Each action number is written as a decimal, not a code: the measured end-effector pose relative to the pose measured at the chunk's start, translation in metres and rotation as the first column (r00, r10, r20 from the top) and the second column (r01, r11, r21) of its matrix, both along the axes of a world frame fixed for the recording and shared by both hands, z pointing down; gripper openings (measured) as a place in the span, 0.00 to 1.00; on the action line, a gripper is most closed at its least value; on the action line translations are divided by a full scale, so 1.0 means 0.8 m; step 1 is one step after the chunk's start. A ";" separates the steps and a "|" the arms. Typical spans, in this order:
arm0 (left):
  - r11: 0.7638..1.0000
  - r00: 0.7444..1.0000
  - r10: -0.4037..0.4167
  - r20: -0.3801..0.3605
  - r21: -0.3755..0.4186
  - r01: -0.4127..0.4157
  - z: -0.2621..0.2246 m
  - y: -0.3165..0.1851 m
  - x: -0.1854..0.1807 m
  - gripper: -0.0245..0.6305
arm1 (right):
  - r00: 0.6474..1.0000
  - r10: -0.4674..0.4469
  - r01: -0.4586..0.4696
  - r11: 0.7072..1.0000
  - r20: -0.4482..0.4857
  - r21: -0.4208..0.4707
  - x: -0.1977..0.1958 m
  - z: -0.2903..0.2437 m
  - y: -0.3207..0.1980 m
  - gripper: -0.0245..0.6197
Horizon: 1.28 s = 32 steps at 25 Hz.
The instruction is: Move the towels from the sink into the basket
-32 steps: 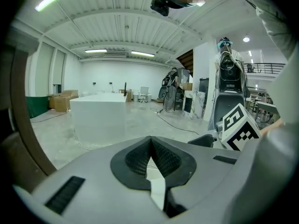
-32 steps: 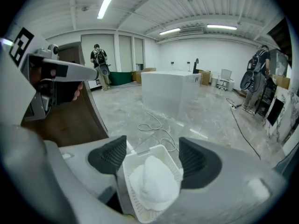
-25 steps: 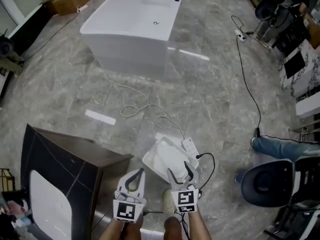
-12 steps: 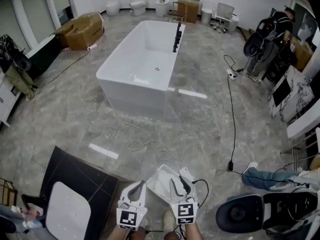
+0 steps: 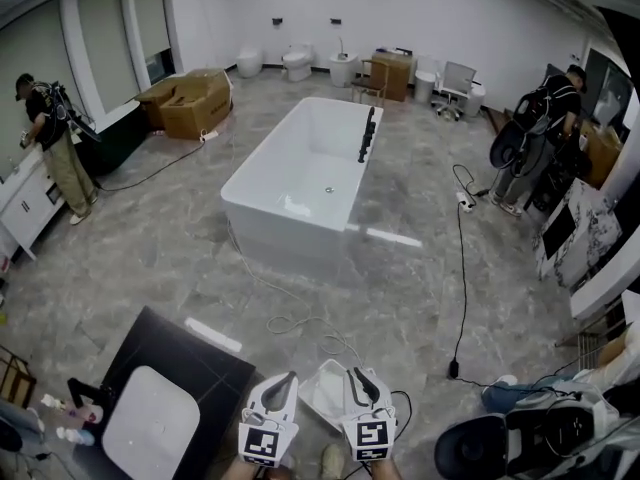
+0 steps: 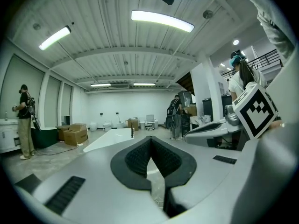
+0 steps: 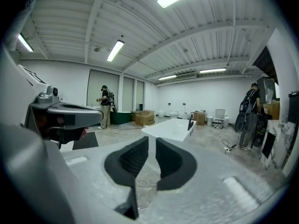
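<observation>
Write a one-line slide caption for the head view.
Bathroom showroom from above: white bathtub centre, dark vanity with white sink lower left, white basket beside it.

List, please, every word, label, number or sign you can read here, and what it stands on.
None: no view shows readable text.
Square markers on the left tool and the right tool, whose jaws have just been closing on nothing: patterns only, no letters or digits.
Cardboard boxes: any print is too small to read.
</observation>
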<state>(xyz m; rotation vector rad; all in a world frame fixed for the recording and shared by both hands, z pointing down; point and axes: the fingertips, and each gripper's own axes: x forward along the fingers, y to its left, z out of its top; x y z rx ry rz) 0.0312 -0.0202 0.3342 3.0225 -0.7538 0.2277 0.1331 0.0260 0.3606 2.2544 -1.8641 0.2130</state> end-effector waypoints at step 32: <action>0.968 0.976 -0.219 0.018 0.133 0.214 -0.033 0.075 -0.119 0.05 | 0.955 -0.287 0.293 0.952 -0.073 0.093 -0.102 -0.076 0.054 0.04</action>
